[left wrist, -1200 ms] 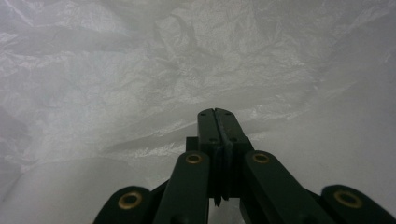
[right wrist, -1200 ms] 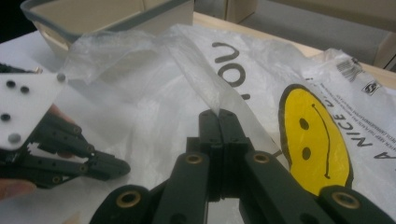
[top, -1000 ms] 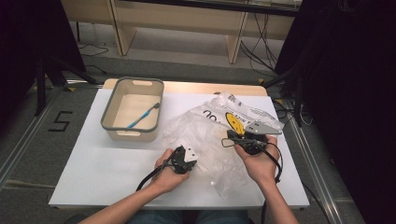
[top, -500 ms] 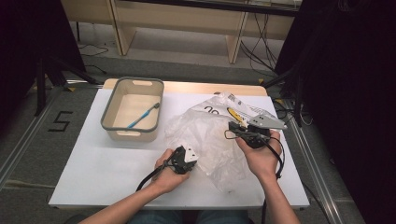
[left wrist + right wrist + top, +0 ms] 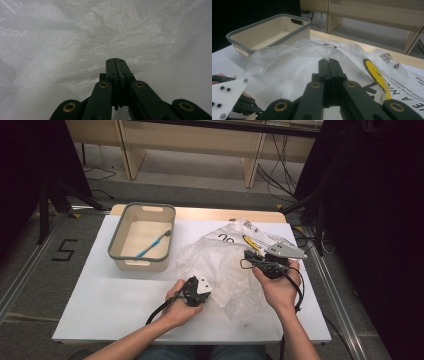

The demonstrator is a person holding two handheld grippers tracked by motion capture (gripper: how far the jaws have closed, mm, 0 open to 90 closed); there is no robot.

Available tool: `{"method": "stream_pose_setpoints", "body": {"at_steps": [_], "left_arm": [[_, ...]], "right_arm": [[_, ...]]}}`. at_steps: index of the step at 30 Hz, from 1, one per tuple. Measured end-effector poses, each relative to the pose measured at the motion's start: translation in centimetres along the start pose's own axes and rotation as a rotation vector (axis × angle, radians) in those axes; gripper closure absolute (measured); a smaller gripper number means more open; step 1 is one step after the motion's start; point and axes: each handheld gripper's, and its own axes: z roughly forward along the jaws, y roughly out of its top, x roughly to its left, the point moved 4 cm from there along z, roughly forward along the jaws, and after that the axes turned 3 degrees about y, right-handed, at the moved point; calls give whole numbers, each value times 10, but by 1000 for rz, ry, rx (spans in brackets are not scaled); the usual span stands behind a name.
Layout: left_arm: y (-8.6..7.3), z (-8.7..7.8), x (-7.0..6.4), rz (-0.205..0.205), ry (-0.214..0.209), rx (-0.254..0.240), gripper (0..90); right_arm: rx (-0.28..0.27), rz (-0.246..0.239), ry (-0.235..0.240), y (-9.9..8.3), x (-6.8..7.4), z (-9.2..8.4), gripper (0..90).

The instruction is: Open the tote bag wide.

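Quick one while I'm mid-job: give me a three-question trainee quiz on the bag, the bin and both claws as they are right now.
1. True or false: the left claw is shut, its tip at the plastic bag.
2. What lies inside the bin? A) a blue toothbrush B) a yellow sponge C) a metal spoon
3. On which side of the bag does the bin stand in the high view?

Key
1. True. The right claw has its jaws together too, and bag film rises right at their tip.
2. A, the blue toothbrush.
3. To its left, on the white table.
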Motion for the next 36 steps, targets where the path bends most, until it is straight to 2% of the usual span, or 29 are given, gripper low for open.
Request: {"method": "stream_pose_setpoints", "body": {"at_steps": [4, 11, 16, 29, 36], "left_arm": [[3, -7, 1, -18, -6, -45, 854], [5, -32, 4, -14, 3, -97, 687], [8, -48, 10, -59, 5, -108, 541], [5, -69, 16, -70, 26, -136, 436], [-3, -73, 19, -70, 33, -122, 380]], "right_arm": [[1, -2, 4, 0, 0, 0, 900], [8, 5, 6, -4, -1, 1, 900], [5, 4, 9, -4, 0, 1, 900], [1, 11, 7, -5, -3, 0, 900], [7, 11, 5, -5, -2, 2, 900]]}}
